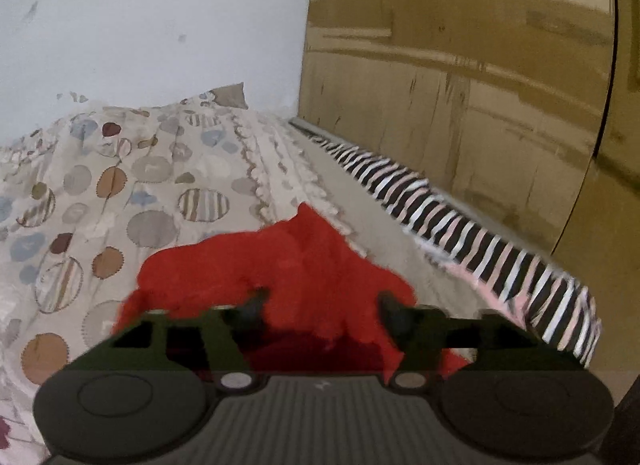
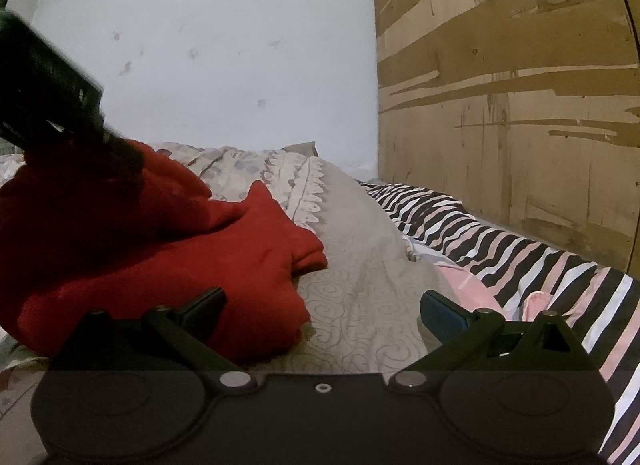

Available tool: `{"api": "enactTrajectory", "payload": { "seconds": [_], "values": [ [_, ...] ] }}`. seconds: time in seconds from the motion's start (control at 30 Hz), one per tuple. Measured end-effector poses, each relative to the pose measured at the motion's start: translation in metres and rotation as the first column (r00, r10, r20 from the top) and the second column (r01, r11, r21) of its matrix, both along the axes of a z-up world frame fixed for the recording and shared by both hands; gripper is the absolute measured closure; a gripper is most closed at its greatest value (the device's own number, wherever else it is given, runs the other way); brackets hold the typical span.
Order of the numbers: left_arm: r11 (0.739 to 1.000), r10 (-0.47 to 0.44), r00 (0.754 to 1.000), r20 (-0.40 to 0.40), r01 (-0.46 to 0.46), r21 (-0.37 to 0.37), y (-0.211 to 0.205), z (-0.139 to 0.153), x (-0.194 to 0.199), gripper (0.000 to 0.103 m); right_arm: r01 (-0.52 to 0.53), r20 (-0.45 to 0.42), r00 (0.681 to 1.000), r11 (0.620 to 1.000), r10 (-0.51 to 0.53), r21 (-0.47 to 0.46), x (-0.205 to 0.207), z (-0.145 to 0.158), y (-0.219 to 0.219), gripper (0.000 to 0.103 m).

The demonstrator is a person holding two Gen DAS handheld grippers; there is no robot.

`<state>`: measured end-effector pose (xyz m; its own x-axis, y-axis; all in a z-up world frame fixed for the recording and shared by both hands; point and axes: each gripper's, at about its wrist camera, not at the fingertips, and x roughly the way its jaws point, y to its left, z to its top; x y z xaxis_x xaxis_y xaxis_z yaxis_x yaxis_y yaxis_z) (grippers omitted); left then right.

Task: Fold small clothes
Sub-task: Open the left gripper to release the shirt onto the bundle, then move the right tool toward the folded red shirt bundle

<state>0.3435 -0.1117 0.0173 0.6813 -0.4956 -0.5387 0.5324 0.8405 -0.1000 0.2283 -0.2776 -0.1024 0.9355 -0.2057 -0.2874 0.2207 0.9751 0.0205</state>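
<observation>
A crumpled red fleece garment [image 2: 152,249] lies on the bed's beige patterned cover [image 2: 360,289], beside a black, white and pink striped cloth [image 2: 500,241]. The left tool [image 1: 322,303] hangs over the garment, fingers spread, gripping nothing. The right tool [image 2: 322,305] stands wide open and empty, its left finger [image 2: 204,303] at the garment's edge.
</observation>
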Motion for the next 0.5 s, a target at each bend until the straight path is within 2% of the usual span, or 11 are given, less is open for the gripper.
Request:
{"api": "enactTrajectory", "payload": {
  "seconds": [0.13,0.23,0.37,0.5],
  "values": [
    [1.0,-0.004,1.0,0.023,0.005,-0.024,0.003,0.01,-0.004,0.011,0.001,-0.007,1.0,1.0,-0.001,-0.005,0.001,0.0,0.0,0.0],
    [0.996,0.001,0.998,0.07,0.005,-0.085,0.014,0.021,-0.012,0.001,-0.001,-0.014,1.0,1.0,0.001,-0.002,0.002,0.0,-0.002,0.0],
    [0.986,0.021,0.99,0.139,0.002,-0.165,0.04,0.037,-0.025,0.001,-0.003,-0.023,1.0,1.0,0.003,0.001,0.003,0.0,-0.002,0.0],
    [0.984,0.069,0.984,0.162,-0.04,-0.176,0.073,0.032,-0.035,0.0,-0.009,-0.035,0.999,1.0,0.009,0.007,0.005,0.0,-0.003,0.0]
  ]
}}
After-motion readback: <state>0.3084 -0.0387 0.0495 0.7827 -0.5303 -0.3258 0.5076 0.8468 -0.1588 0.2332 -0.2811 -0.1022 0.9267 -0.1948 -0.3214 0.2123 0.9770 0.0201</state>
